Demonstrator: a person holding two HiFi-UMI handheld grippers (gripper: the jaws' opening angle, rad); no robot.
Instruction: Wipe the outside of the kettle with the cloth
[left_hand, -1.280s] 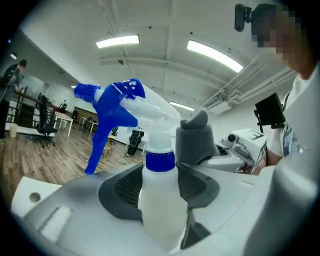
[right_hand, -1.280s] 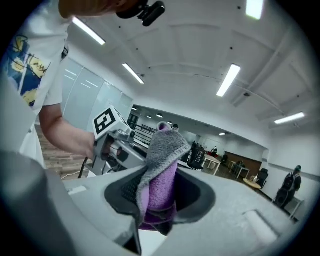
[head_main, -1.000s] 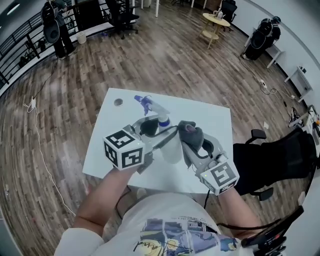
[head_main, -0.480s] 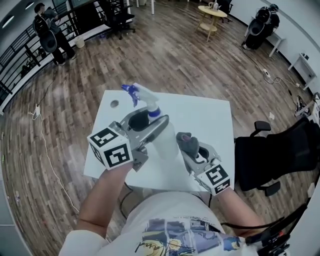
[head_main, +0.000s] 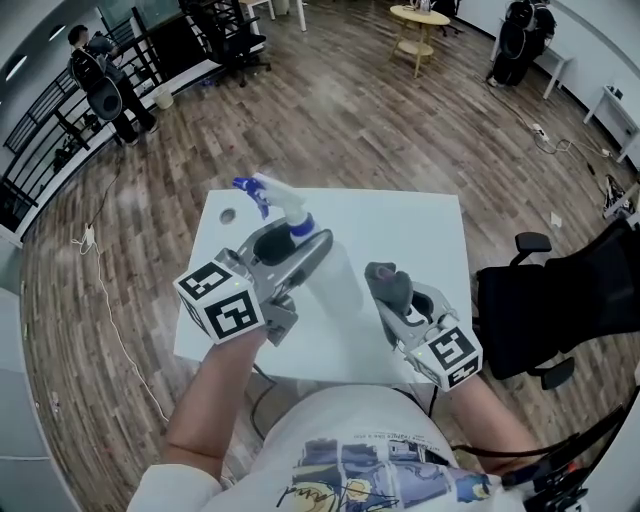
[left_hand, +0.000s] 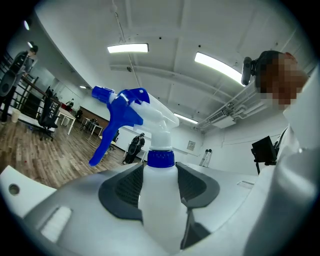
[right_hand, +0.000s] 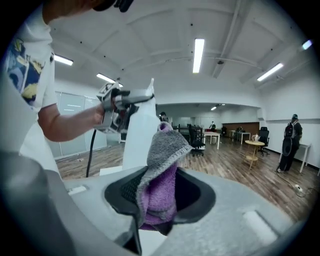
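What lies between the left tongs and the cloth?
The white spray bottle, gripped by the left tongs, lies between them and the cloth held in the right tongs; the right gripper view shows this.

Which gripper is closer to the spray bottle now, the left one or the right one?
Left. The left gripper has its jaws closed on the spray bottle, just below its blue collar. The right gripper, holding the cloth, is apart from the bottle, to its right in the head view.

No readable text, brand or number anywhere. Only black-and-white square code patterns on the white cube (head_main: 225, 300) behind the left gripper (head_main: 295, 240) and on the second white cube (head_main: 450, 355) behind the right gripper (head_main: 400, 295). Scrawled print on the white T-shirt (head_main: 370, 450) behind both tools, too small to read.
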